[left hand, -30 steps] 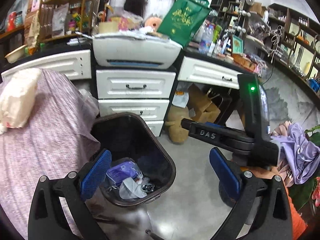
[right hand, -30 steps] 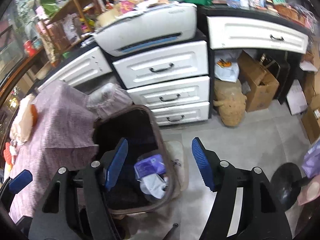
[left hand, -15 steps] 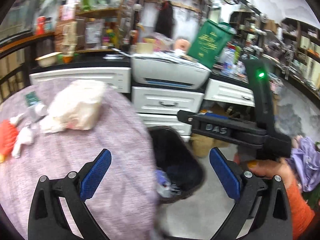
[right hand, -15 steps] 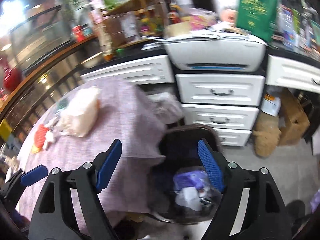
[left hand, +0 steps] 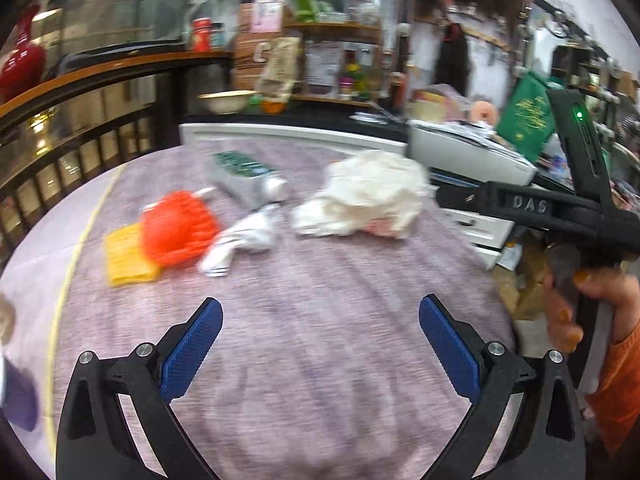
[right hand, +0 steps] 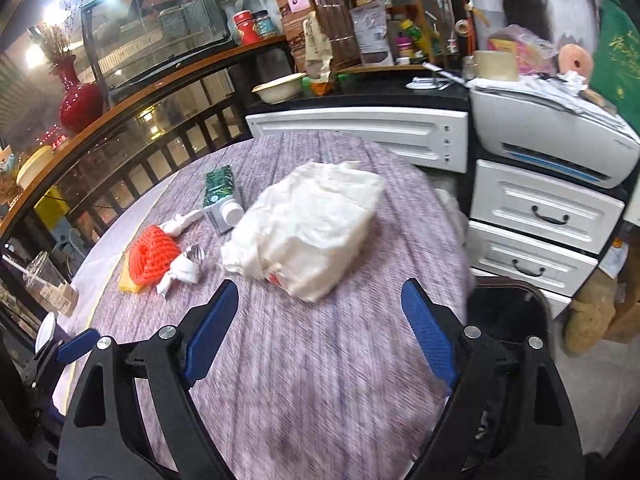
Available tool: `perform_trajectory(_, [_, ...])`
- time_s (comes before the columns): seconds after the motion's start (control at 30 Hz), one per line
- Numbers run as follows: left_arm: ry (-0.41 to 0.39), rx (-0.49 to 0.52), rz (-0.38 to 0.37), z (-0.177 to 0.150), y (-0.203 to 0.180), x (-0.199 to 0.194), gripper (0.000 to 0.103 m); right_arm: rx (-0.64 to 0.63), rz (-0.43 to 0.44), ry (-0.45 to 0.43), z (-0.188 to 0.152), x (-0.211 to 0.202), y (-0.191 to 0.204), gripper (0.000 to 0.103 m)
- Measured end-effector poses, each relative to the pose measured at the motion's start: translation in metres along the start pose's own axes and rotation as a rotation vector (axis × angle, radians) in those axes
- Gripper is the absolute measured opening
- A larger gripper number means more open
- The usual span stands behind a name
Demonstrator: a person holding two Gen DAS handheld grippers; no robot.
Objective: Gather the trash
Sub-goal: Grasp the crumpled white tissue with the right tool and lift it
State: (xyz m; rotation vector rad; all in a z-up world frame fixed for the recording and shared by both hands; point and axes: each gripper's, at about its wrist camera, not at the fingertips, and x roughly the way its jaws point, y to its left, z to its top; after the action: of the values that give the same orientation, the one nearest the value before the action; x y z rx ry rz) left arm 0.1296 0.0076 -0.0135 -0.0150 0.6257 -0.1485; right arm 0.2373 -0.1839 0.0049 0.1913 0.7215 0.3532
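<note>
Purple cloth now fills your view where the bin (right hand: 508, 312) sat a second ago. Both claws, left (left hand: 320, 344) and right (right hand: 320, 328), are empty; the right is opening wider. The white bag (right hand: 308, 228) lies at 12 o'clock, the orange net (right hand: 152, 256) at 10.

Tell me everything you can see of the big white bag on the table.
The white bag is a crumpled, bulging lump of thin, plastic-looking film, lying on its side on the purple tablecloth. A red and pink patch shows through at its lower edge. It lies apart from the small carton and the orange net. No gripper touches it.
</note>
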Motion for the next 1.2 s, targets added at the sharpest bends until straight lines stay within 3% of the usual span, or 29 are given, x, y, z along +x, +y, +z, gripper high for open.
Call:
perform_trajectory(0.1, [-0.001,-0.018,0.032,-0.001,0.018,-0.003,0.097,0.019,-0.011,0.015,0.008,0.018,0.005,0.083])
perform_trajectory(0.4, [0.004,-0.008,0.008,-0.003,0.026,-0.003,0.097,0.057,-0.058,0.061,0.023,0.058,0.003,0.08])
perform_trajectory(0.43, [0.007,-0.007,0.006,-0.003,0.026,-0.002,0.097,0.065,-0.06,0.066,0.023,0.061,0.001,0.075])
perform_trajectory(0.57, [0.019,-0.002,-0.006,-0.002,0.028,0.002,0.097,0.085,-0.025,0.085,0.02,0.064,-0.005,0.033])
perform_trajectory(0.7, [0.033,-0.006,-0.013,0.0,0.032,0.007,0.097,0.065,-0.004,0.072,0.017,0.057,-0.003,0.016])
perform_trajectory(0.97, [0.036,0.052,0.004,0.02,0.039,0.021,0.097,0.031,0.03,-0.012,0.019,0.019,0.001,0.011])
perform_trajectory(1.2, [0.047,0.179,-0.026,0.045,0.034,0.051,0.097,0.016,0.048,-0.033,0.013,-0.003,0.002,0.011])
